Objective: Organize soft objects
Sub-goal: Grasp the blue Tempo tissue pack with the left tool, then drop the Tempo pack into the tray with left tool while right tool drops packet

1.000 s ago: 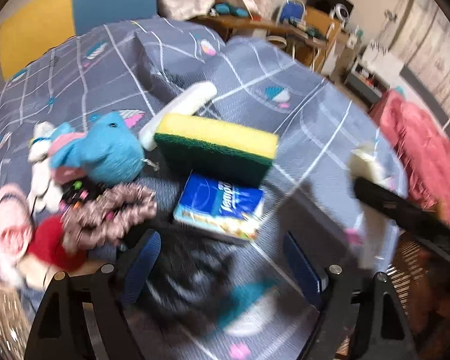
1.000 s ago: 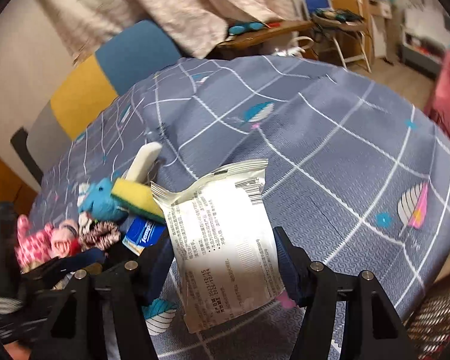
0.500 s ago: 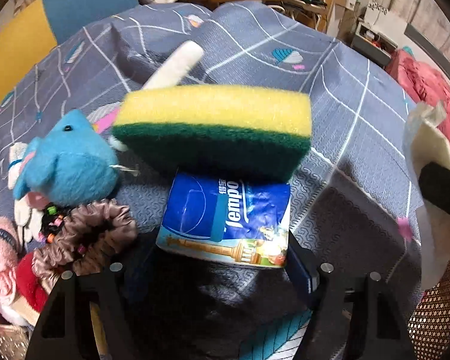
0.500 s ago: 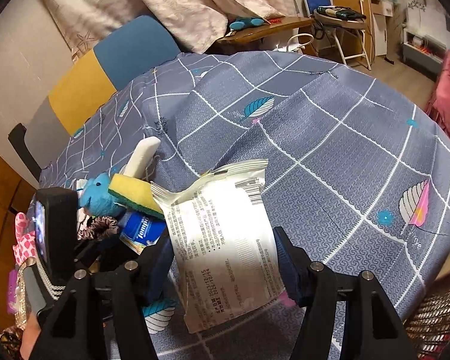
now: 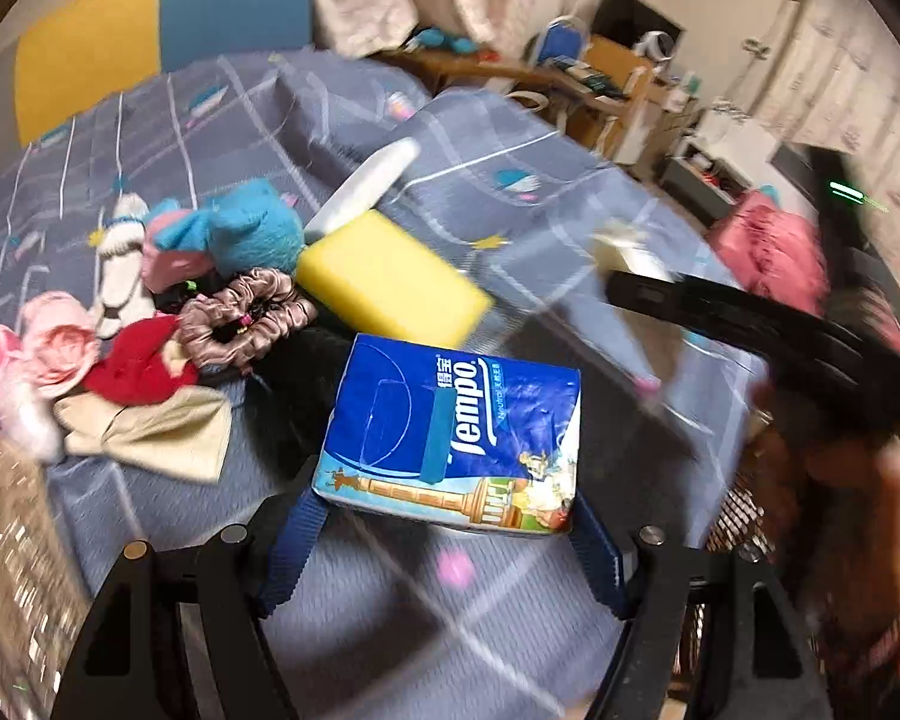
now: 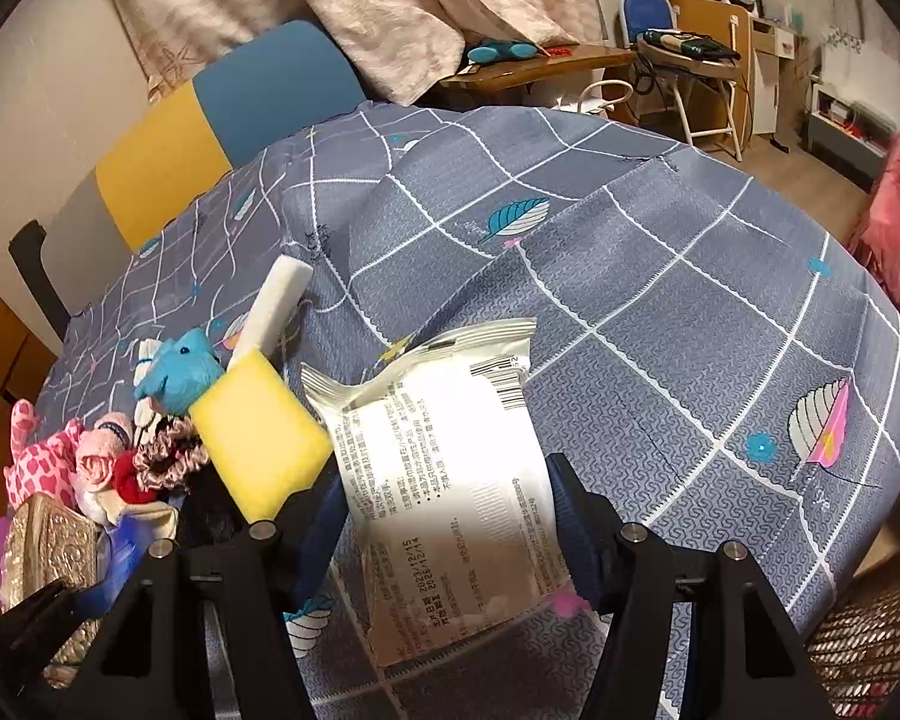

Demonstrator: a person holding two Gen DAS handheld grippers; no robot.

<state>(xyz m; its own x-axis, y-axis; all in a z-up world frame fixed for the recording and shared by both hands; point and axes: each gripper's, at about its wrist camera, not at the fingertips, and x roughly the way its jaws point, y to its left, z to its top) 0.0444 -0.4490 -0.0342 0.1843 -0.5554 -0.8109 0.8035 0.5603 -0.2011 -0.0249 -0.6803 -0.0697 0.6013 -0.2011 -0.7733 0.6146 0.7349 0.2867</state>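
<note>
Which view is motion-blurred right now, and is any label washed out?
Left wrist view: the tablecloth and the room smear, while the held tissue pack stays sharp. Right wrist view: sharp overall, but glare whitens the middle of the wipes packet.

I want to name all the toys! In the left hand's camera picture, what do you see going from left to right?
Pink plush → red plush → brown scrunchie → yellow sponge → blue Tempo tissue pack, held in the left tool → the right tool.

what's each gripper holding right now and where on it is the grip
Left gripper: the blue tissue pack, clamped by its two side edges at its near end. Right gripper: the white wipes packet, pinched across its sides.
</note>
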